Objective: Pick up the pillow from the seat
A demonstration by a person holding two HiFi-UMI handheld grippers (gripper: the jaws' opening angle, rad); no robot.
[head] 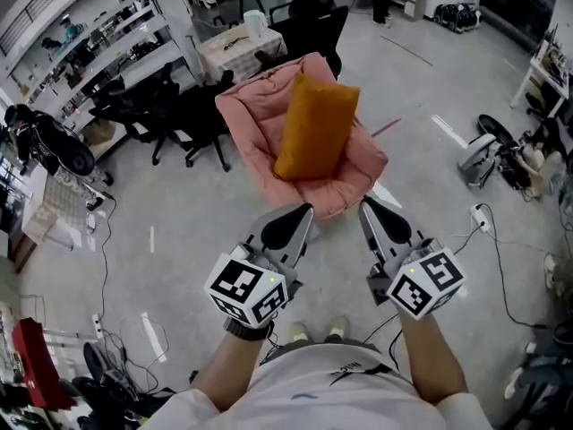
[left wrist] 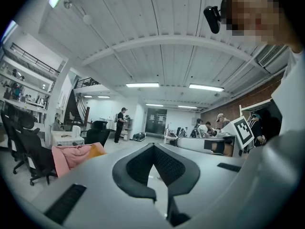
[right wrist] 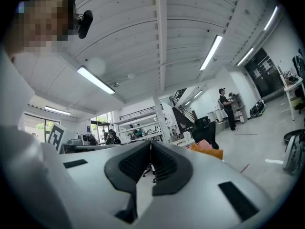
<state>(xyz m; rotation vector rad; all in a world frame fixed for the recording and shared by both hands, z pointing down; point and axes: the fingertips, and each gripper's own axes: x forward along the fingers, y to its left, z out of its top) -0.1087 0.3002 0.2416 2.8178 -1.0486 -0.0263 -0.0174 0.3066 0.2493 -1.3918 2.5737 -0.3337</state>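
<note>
The plump orange fabric pillow [head: 315, 128] stands propped on the padded pink fabric seat [head: 246, 119] and leans against its back. In the head view its long axis runs from about 7 o'clock up to 1 o'clock. It lies at 12 o'clock from both tongs, well apart from them, with bare grey concrete floor [head: 179, 231] in between. The left tongs [head: 300, 218] sit at about 6 o'clock of the pillow's lower end and look slightly the nearer. The right tongs [head: 369, 209] sit at about 5 o'clock of it. Both pairs are pressed fully together with nothing between them, and both point level. In the left gripper view the pillow shows at 9 o'clock of the tips, and in the right gripper view at 3 o'clock, so it lies between the two lines of reach. As I judge it, the reach goes straight ahead, and the tongs must spread before they meet the fabric. Count: one pillow, one seat, two tongs, both empty
</note>
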